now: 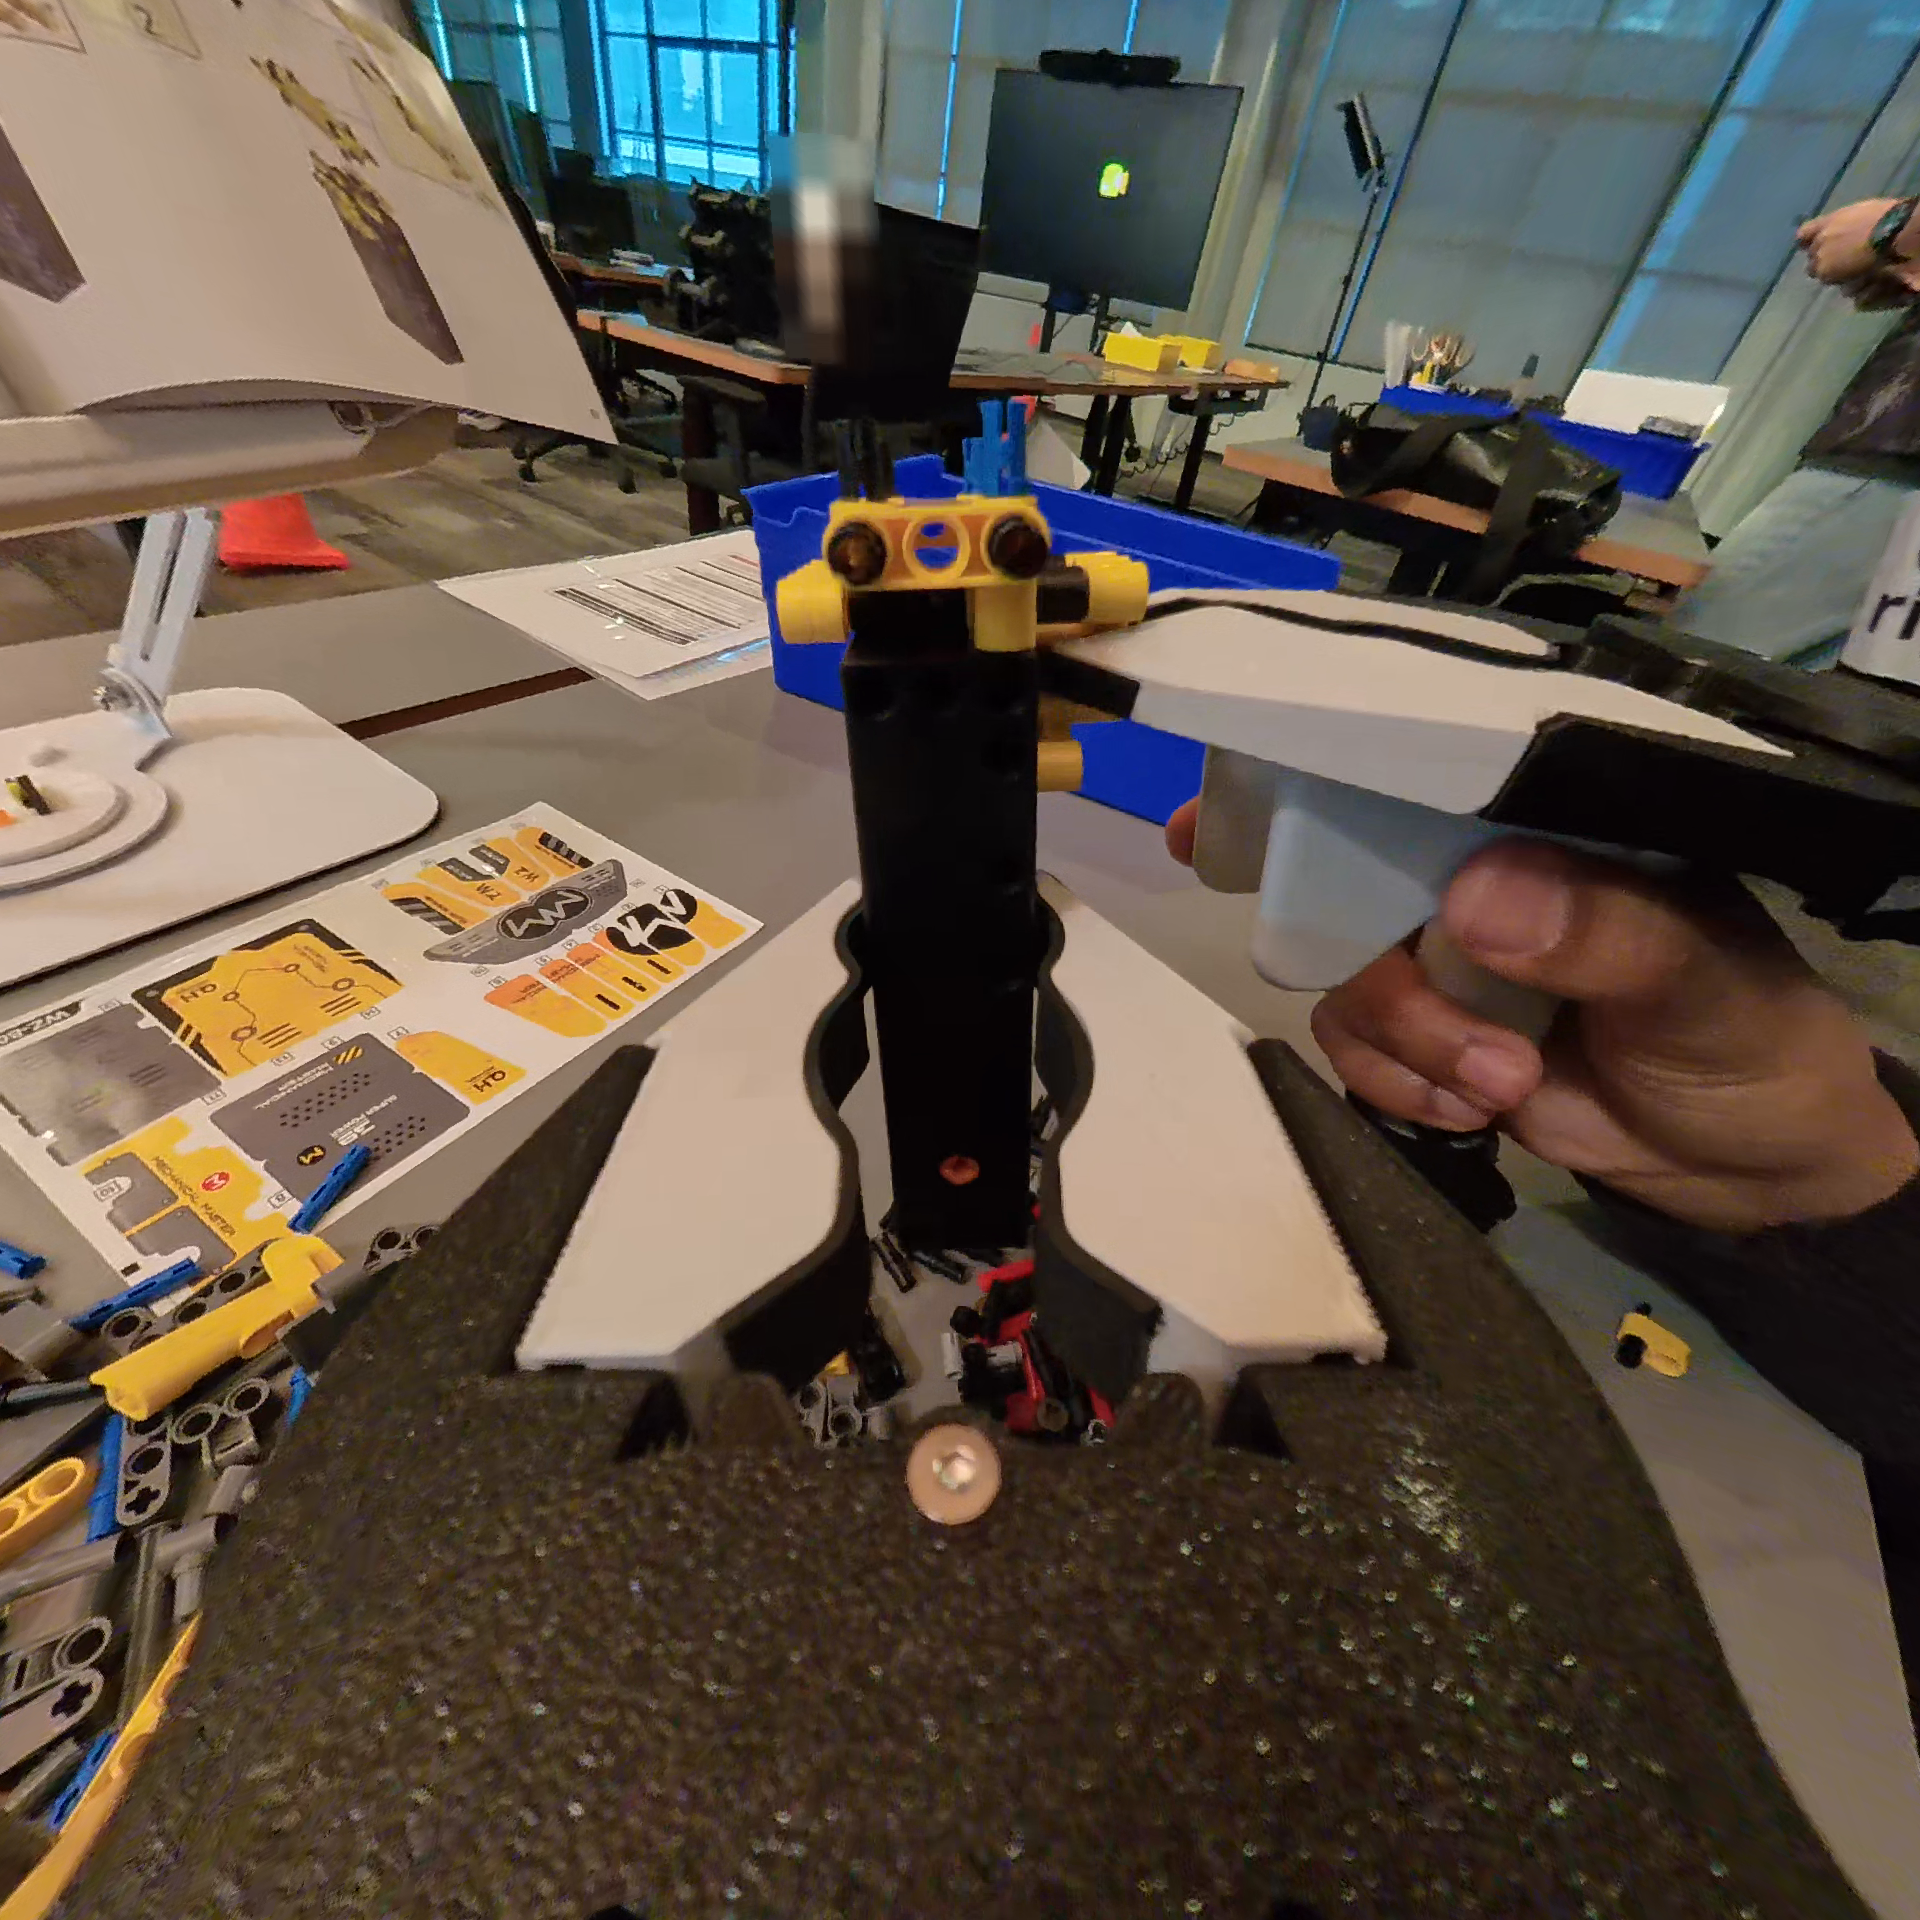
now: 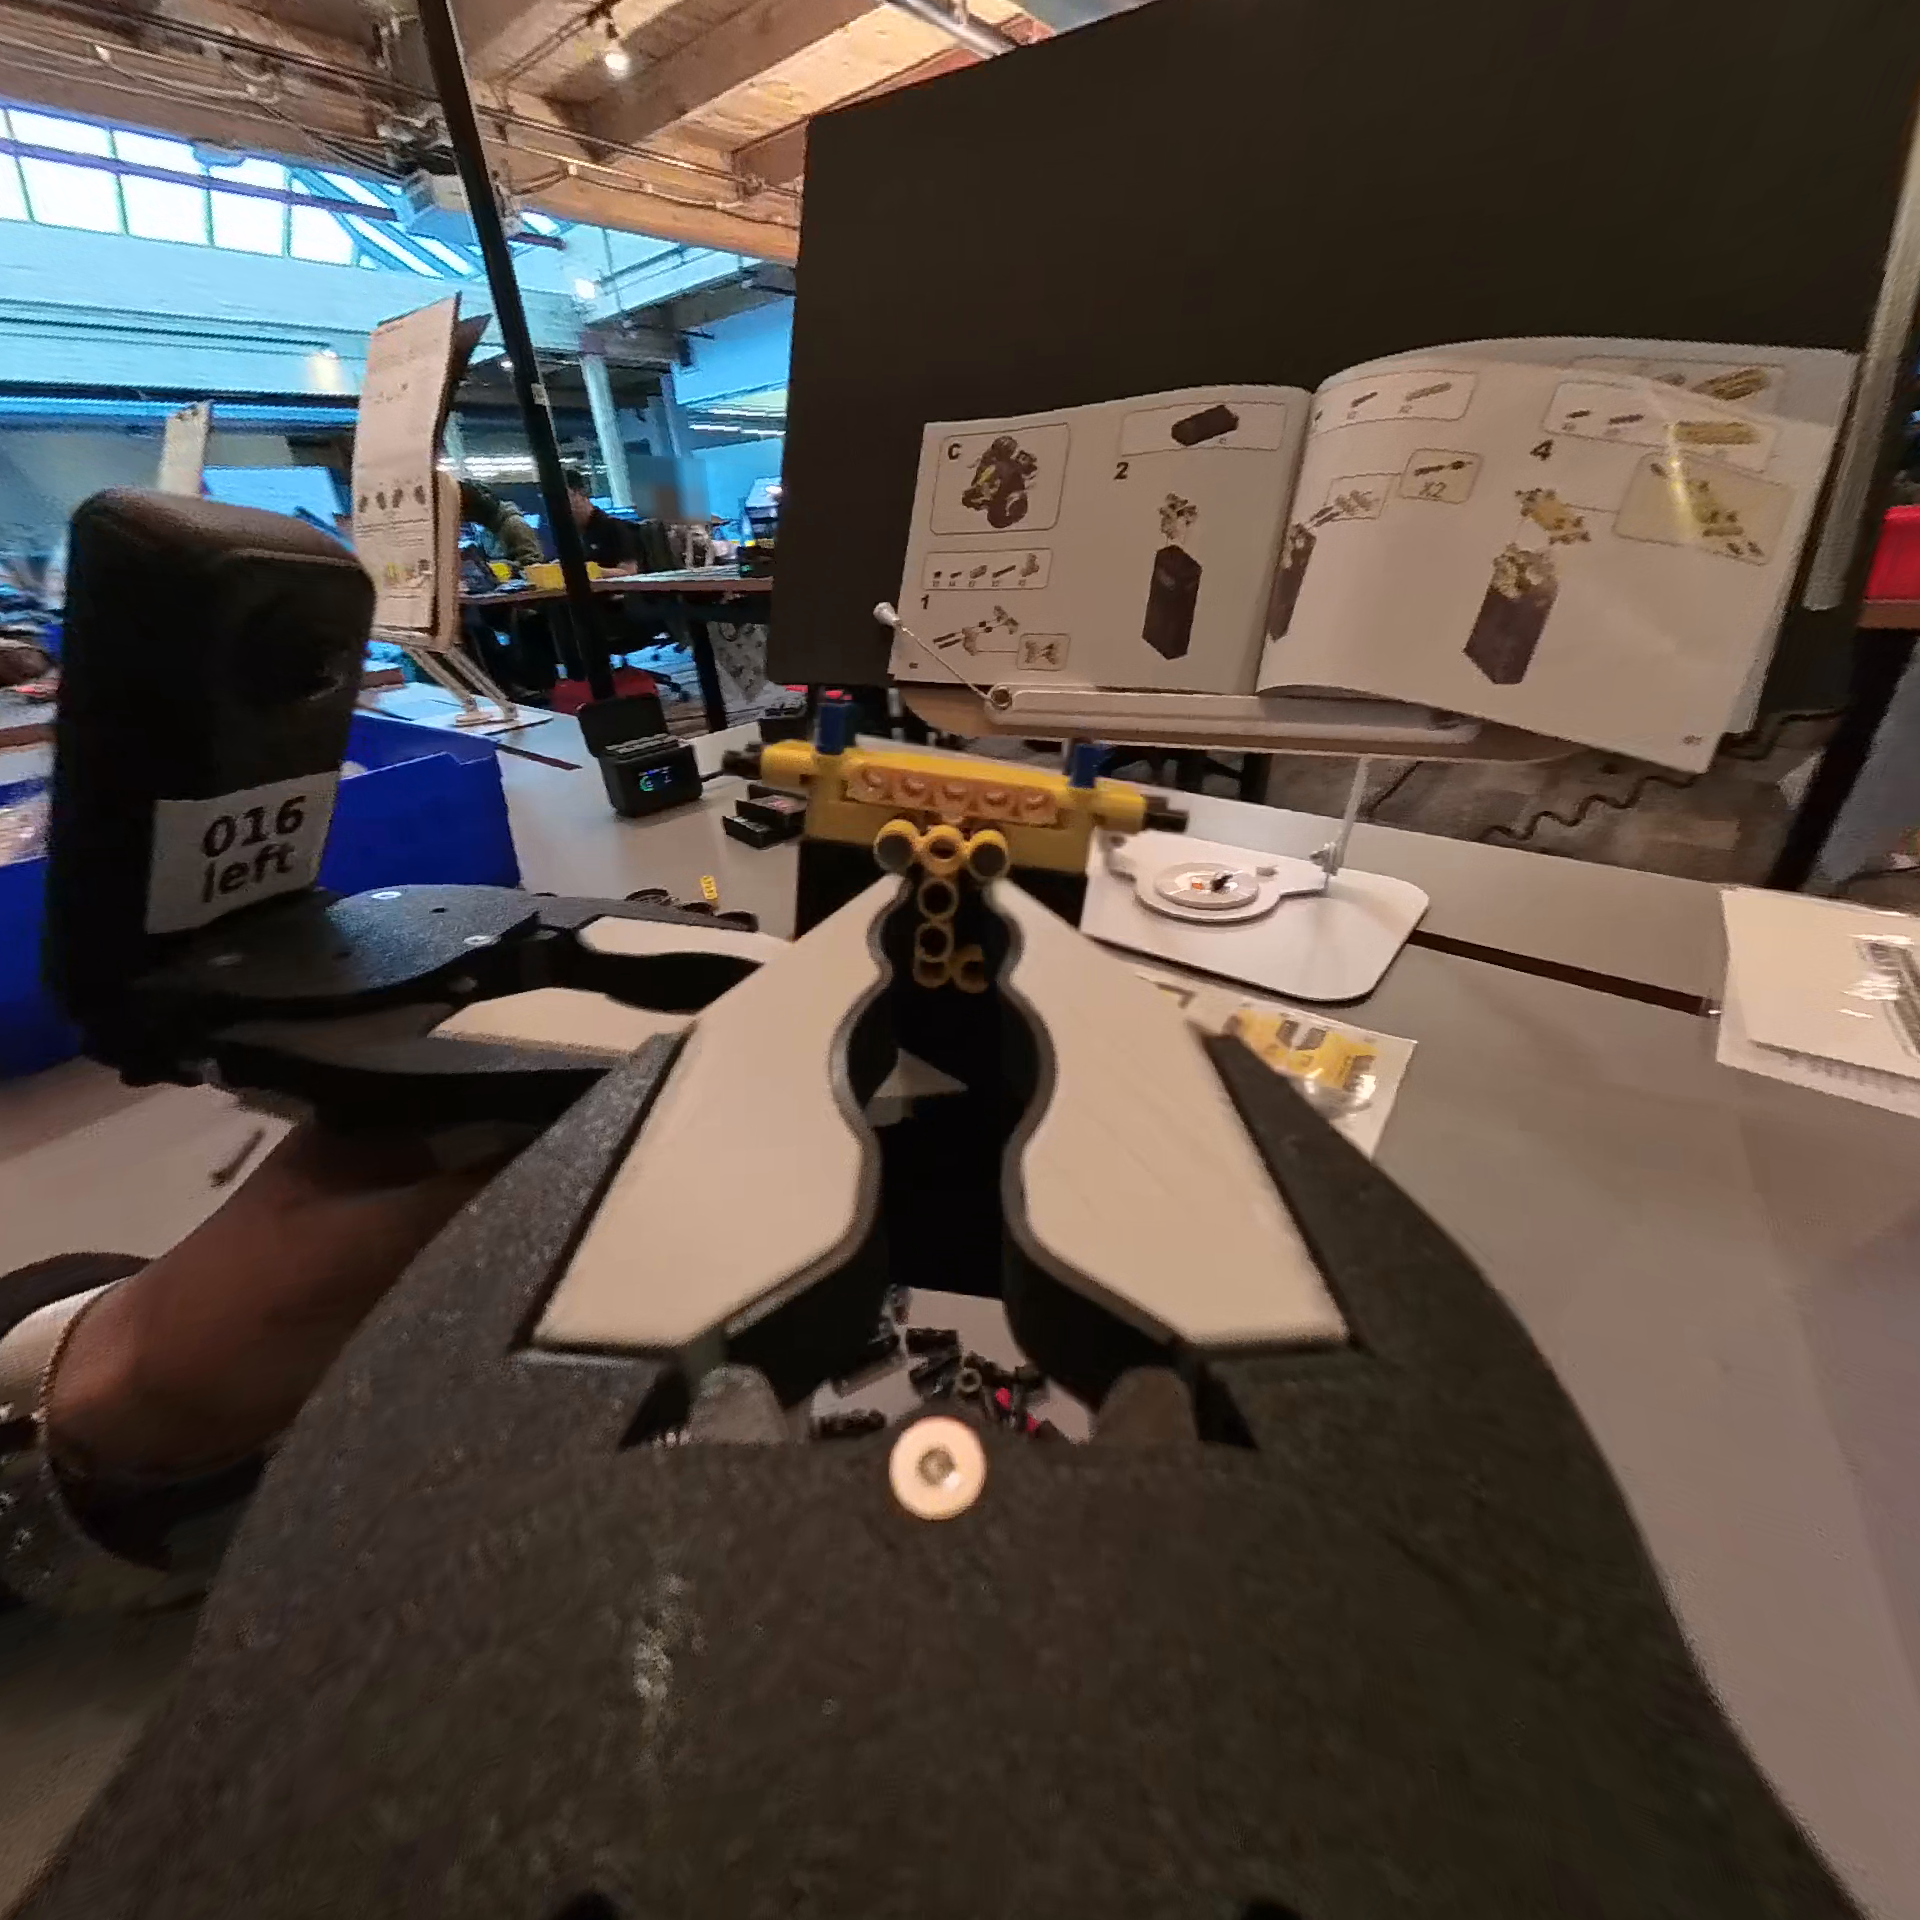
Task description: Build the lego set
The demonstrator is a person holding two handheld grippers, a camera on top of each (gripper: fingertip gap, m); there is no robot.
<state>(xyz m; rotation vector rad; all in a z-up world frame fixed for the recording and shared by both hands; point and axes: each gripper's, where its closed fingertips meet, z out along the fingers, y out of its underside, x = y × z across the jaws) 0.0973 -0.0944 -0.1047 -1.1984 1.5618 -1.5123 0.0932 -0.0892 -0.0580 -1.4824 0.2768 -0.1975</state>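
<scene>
A tall black block (image 1: 940,935) stands upright with a yellow beam assembly (image 1: 930,551) and blue pins on top. My left gripper (image 1: 948,935) is shut on the block's lower half, one finger on each side. My right gripper (image 1: 1081,675) comes in from the right at the block's top. In the right wrist view my right gripper (image 2: 943,883) is shut on a small yellow connector (image 2: 940,852) on the block's (image 2: 831,883) side, just under the yellow beam (image 2: 945,795). The left gripper's body (image 2: 343,966) shows at the left there.
An open instruction booklet (image 2: 1351,540) sits on a white stand (image 2: 1299,935) behind the block. A sticker sheet (image 1: 343,1039) and a pile of loose parts (image 1: 156,1382) lie at the left, a blue bin (image 1: 1143,561) behind, a small yellow piece (image 1: 1652,1345) at the right. There is about 5 cm between the tips of the two grippers.
</scene>
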